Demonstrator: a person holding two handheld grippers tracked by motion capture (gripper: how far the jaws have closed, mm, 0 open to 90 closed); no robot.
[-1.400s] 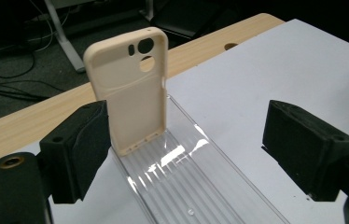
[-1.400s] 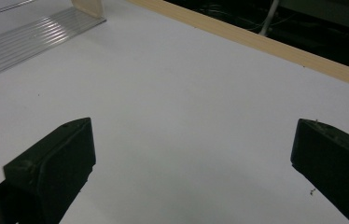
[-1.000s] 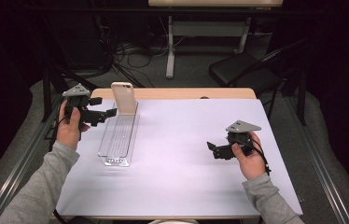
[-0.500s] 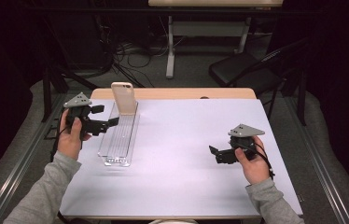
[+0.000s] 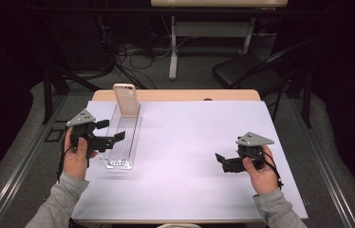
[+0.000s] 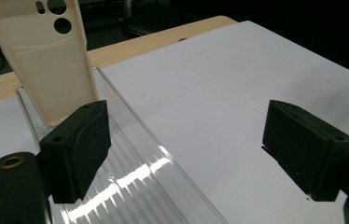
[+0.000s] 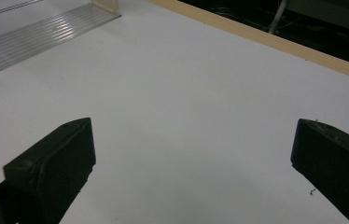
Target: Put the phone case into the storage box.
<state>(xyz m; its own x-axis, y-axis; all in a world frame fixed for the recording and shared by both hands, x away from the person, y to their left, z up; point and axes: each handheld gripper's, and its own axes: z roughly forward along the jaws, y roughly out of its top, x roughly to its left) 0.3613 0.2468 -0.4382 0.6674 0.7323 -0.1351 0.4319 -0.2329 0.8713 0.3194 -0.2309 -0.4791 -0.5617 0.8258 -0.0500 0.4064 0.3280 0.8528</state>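
Right now the left gripper (image 5: pixel 110 131) has its jaws wide apart and nothing between them. In the left gripper view one jaw hangs over the near part of the clear ribbed tray (image 6: pixel 130 182) and the other over the bare white sheet (image 6: pixel 219 93); whether the first jaw touches the tray cannot be told. Beyond that jaw, at the tray's far end, a cream phone case (image 6: pixel 46 56) stands upright with its camera holes at the top. In the high view the tray (image 5: pixel 126 137) lies just past the left gripper's tips, and the phone case (image 5: pixel 126 99) is farther off along it, toward the wooden table edge (image 5: pixel 190 95).

The right gripper (image 5: pixel 222 161) also stands with its jaws wide apart and empty, over bare sheet, well apart from the tray, which in the right gripper view lies far off to the upper left (image 7: pixel 42 37).

Compared with a second ago, the left hand (image 5: pixel 77 159) has come nearer the person along the tray's side, from level with the phone case to about the tray's middle. The right hand (image 5: pixel 260 172) sits almost where it was. Both pairs of jaws are as wide as before.

Counted: two grippers, one tray, one phone case, one white sheet, one table.
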